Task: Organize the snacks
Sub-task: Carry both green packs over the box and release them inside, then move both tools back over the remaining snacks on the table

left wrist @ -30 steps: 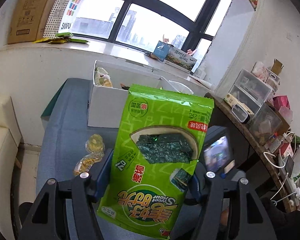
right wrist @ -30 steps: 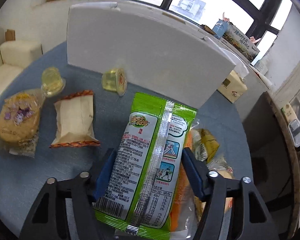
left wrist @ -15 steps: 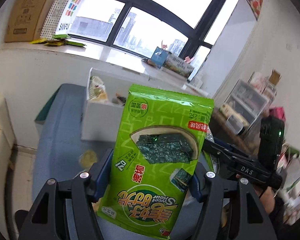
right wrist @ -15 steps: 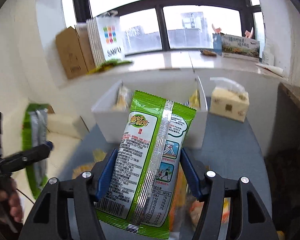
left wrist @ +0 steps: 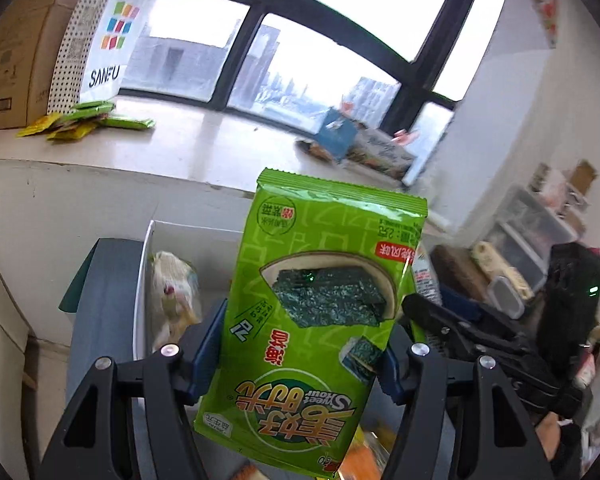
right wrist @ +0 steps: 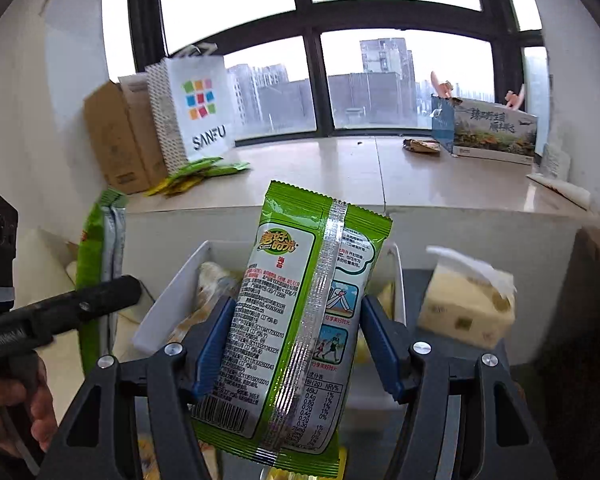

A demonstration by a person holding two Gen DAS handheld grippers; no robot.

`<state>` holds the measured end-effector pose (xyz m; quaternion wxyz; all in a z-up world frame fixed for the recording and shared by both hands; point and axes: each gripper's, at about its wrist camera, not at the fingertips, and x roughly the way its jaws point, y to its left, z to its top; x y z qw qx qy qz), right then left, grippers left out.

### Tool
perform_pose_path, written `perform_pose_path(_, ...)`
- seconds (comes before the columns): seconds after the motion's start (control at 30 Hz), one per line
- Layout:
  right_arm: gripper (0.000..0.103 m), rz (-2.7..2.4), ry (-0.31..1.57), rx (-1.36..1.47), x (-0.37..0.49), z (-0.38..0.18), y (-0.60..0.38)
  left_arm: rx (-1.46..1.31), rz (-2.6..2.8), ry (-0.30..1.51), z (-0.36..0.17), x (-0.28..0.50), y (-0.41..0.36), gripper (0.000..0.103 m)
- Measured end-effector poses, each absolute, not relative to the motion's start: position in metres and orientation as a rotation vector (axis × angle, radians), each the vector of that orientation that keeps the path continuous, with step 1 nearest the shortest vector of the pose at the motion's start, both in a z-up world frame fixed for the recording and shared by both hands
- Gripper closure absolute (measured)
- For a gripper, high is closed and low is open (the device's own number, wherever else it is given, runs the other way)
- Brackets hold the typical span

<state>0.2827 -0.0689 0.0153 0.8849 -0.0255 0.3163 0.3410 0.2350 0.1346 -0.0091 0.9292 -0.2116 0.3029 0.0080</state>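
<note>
Tilting downward, each claw [left wrist: 300,356] [right wrist: 298,348] clamps a seaweed packet [left wrist: 316,320] [right wrist: 296,328] above the bin [right wrist: 172,304].

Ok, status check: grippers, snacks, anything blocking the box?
Left gripper shut on seaweed pack. Right gripper shut on second pack. White box ahead, partly filled. Nothing blocking.

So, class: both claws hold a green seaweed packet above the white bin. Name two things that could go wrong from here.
1. The left claw and right claw are close together, so they could collide over the white bin.
2. Each seaweed packet is pinched only by its edges; it may slip or land outside, near the tissue pack.
</note>
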Motion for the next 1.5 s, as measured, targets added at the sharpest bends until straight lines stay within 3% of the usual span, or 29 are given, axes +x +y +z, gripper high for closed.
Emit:
perform_pose_path(0.23, 0.035, 0.707, 0.741, -0.1, 0.34, 0.002, -0.037, -0.387, 0.065, 0.664, -0.029, 0.284, 0.149, 0.034)
perform_pose_path(0.3, 0.033, 0.702, 0.747, -0.118, 0.345, -0.003, -0.032, -0.394, 0.062, 0.683, -0.036, 0.289, 0.152, 0.03)
perform_pose_path(0.33, 0.027, 0.71, 0.753, -0.11, 0.348, -0.005, -0.033, -0.4, 0.069, 0.695, -0.039, 0.29, 0.153, 0.021)
perform_pose_path(0.37, 0.009, 0.721, 0.762, -0.092, 0.35, -0.007, -0.034, -0.404, 0.095, 0.716, -0.043, 0.292, 0.156, 0.006)
perform_pose_path(0.43, 0.0, 0.701, 0.771, -0.04, 0.355, -0.012, -0.041, -0.424, 0.122, 0.704, -0.046, 0.287, 0.162, 0.0)
perform_pose_path(0.7, 0.0, 0.687, 0.758, 0.017, 0.346, -0.013, -0.065, -0.336, 0.15, 0.656, -0.033, 0.254, 0.155, 0.0)
perform_pose_path(1.07, 0.0, 0.772, 0.589, -0.071, 0.223, 0.024, -0.116, -0.252, 0.131, 0.551, 0.009, 0.133, 0.104, 0.0)
perform_pose_path(1.5, 0.0, 0.72, 0.521, -0.12, 0.105, 0.012, -0.172, -0.258, 0.158, 0.622, -0.015, 0.033, 0.047, 0.0)
